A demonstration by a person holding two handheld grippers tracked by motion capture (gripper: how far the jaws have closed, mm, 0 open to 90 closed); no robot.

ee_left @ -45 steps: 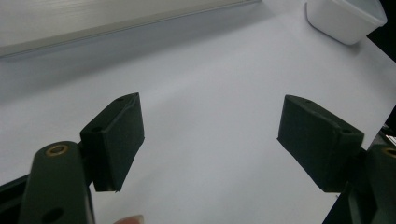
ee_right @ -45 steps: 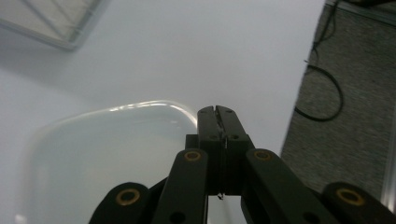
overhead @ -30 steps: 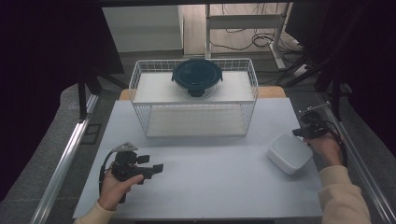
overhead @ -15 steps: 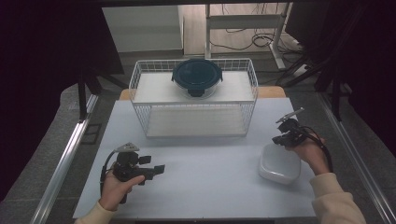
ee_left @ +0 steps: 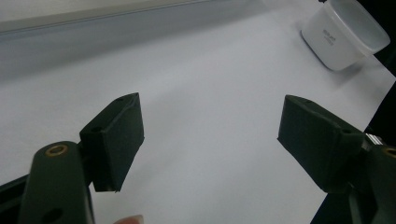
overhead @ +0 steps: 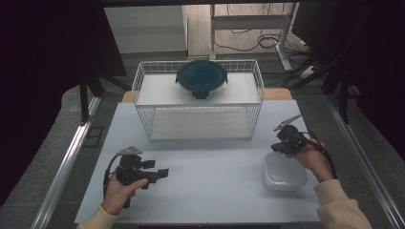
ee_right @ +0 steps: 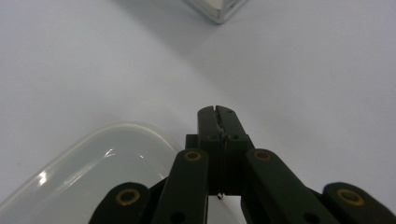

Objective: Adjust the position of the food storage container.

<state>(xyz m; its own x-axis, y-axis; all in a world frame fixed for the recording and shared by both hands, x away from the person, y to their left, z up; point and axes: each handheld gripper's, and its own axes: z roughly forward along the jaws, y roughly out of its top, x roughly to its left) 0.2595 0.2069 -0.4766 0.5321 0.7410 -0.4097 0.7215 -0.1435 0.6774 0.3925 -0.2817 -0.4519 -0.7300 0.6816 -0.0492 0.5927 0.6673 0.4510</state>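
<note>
High view: the left gripper, jaws spread and empty, rests at 7 o'clock on the white table. The right gripper, jaws pressed together on nothing, hovers at the 11 o'clock rim of the white plastic container, at 4 o'clock on the table. A dark-lidded round container sits on the wire basket at 12 o'clock.

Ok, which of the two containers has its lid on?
The round dark-lidded container on the white wire basket. The white rectangular plastic container beside the right gripper is open.

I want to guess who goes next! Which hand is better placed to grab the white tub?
Probably the right. The right gripper sits at the white tub, jaws shut. The left gripper is open but well across the table.
</note>
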